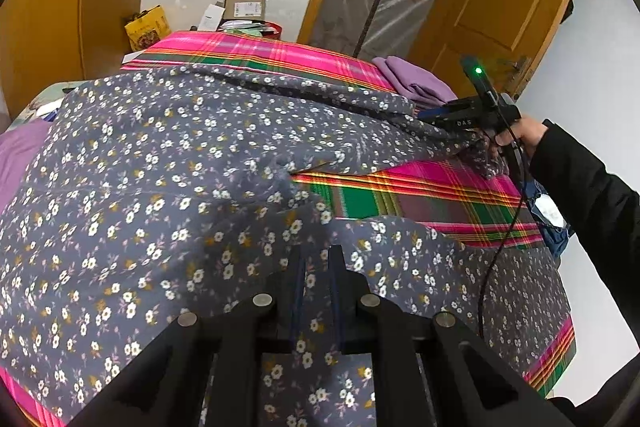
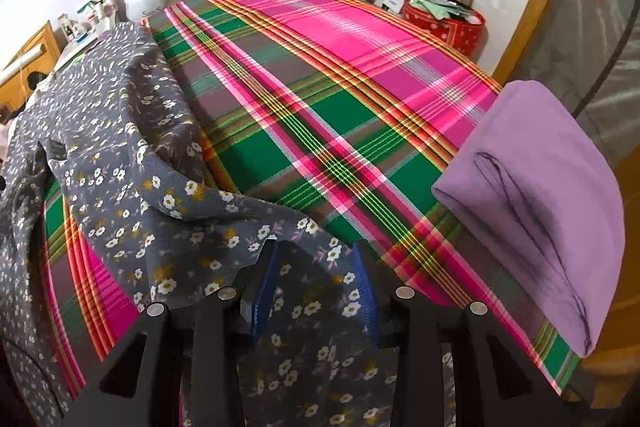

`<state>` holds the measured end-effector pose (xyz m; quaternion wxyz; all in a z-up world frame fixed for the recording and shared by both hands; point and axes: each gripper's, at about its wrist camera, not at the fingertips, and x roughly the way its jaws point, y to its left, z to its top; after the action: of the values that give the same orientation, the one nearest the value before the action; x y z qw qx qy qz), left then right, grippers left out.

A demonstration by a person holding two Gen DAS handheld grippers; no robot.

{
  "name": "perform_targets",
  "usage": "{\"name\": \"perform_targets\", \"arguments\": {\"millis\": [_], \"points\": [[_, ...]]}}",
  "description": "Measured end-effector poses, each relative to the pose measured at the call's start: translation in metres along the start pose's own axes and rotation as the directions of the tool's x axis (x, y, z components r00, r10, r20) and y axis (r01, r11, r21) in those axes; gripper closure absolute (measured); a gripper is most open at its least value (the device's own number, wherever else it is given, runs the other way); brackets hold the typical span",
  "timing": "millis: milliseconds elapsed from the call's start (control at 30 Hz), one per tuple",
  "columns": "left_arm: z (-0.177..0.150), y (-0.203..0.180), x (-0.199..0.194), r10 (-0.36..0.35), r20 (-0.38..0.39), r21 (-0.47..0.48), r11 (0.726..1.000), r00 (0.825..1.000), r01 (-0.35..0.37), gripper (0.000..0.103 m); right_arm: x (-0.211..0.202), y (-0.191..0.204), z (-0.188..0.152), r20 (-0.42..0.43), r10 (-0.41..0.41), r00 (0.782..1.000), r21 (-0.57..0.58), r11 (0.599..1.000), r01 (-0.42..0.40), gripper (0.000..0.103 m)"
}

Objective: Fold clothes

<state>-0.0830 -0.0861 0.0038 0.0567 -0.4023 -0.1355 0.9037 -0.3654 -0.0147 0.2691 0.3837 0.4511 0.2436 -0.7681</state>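
Floral dress (image 1: 168, 163) lies spread and rumpled on the plaid bed (image 2: 320, 99); left gripper (image 1: 316, 267) and right gripper (image 2: 316, 267) each clamp its cloth. Purple cloth (image 2: 536, 195) sits folded far right; dress remains unfolded.

Both fisheye views were bright and evenly lit by soft, diffuse light, with only faint shadows under the folds of the floral garment (image 1: 168, 163). Straight lines bowed strongly toward the edges, and black vignetting filled the corners. The plaid bedspread (image 2: 320, 99) looked oversaturated, nearly glowing. Cloth nearest the lenses was slightly soft; a green indicator light (image 1: 477, 70) shone sharply.
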Motion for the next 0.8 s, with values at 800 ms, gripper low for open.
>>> {"name": "perform_targets", "arguments": {"millis": [800], "points": [[0.002,-0.007,0.007,0.003,-0.022,0.006,1.0,1.0,-0.003,0.092,-0.011,0.005,0.025,0.085,-0.087,0.993,0.034,0.996,0.084,0.095]]}}
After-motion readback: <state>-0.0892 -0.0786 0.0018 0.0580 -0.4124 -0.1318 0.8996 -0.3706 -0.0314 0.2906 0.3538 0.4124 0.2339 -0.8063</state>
